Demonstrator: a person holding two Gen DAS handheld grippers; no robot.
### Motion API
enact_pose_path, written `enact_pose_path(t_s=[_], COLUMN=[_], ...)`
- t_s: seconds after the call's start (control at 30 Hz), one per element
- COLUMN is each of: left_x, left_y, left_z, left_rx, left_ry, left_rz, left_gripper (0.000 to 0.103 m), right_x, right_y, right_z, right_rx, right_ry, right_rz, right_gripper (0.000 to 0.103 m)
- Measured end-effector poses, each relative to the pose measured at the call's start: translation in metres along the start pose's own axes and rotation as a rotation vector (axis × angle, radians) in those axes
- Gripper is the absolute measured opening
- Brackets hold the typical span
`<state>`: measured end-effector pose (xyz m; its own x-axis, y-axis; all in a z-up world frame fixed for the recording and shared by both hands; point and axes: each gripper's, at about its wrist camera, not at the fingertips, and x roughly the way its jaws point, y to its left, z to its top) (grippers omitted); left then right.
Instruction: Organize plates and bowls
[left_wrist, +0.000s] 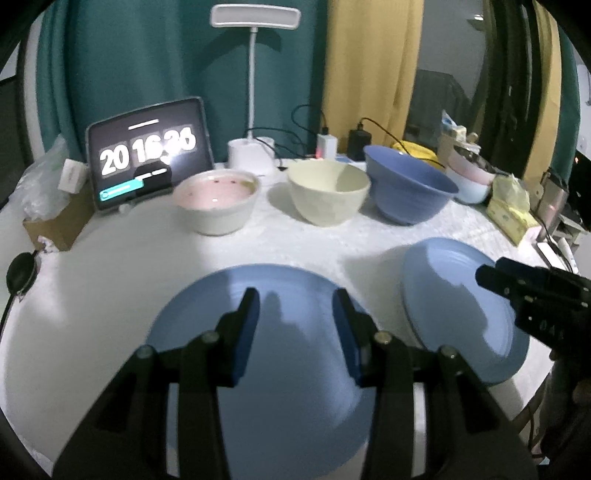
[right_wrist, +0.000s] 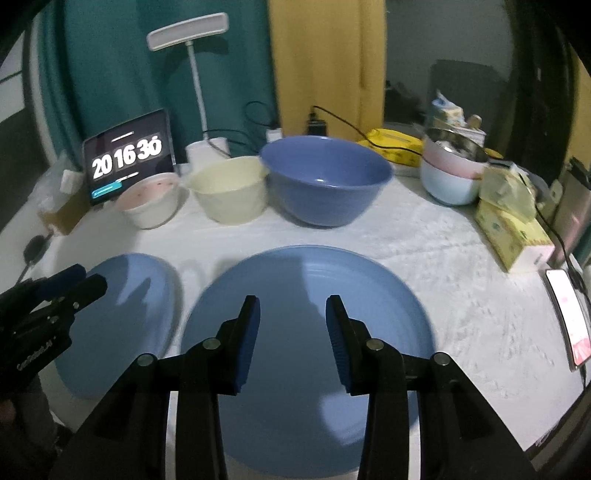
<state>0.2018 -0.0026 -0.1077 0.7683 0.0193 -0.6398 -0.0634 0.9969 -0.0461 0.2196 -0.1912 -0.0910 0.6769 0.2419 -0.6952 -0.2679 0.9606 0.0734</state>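
Two blue plates lie side by side on the white table. In the left wrist view my left gripper (left_wrist: 295, 306) is open and empty above the left plate (left_wrist: 280, 369), and the right plate (left_wrist: 454, 295) lies beside it under my right gripper (left_wrist: 491, 277). In the right wrist view my right gripper (right_wrist: 291, 314) is open and empty over the right plate (right_wrist: 295, 362); the left plate (right_wrist: 122, 317) lies under my left gripper (right_wrist: 85, 280). Behind stand a pink-lined white bowl (left_wrist: 218, 203), a cream bowl (left_wrist: 328, 192) and a big blue bowl (left_wrist: 406, 184).
A tablet clock (left_wrist: 147, 151) and a desk lamp (left_wrist: 251, 147) stand at the back. Stacked pastel bowls (right_wrist: 450, 173), tissue boxes (right_wrist: 513, 232) and a phone (right_wrist: 569, 317) crowd the right edge. Chargers and cables (left_wrist: 332, 144) lie behind the bowls.
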Motion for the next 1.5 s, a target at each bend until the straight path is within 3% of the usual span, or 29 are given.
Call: enact_pose_path(t_s=[0.3,0.83,1.0,1.13,1.5], left_x=[-0.005,-0.007,-0.005,-0.007,0.004], left_y=[0.035,0.097,0.109,0.117,0.124], left_z=[-0.006,-0.023,-0.03,-0.034,-0.042], left_rx=[-0.056,-0.146,-0.163,-0.172,-0.192], left_ry=[-0.009,0.011,0.024,0.012,0.068], left_rz=[0.007,0.097,0.105,0.105,0.083], left_gripper=[0.043,0.046,0.048,0.06,0.062], right_x=[0.005,0.024,0.03,0.035,0.053], right_y=[0.038,0.093,0.105,0.112,0.123], right_z=[0.003,0.002,0.0,-0.002,-0.009], right_rx=[-0.054,-0.128,-0.143,-0.147,-0.162], right_ry=[0.016,0.061,0.078,0.091,0.15], right_rz=[0.023,0.067,0.075,0.077,0.073], right_gripper=[0.04,0.04,0.04,0.04,0.04])
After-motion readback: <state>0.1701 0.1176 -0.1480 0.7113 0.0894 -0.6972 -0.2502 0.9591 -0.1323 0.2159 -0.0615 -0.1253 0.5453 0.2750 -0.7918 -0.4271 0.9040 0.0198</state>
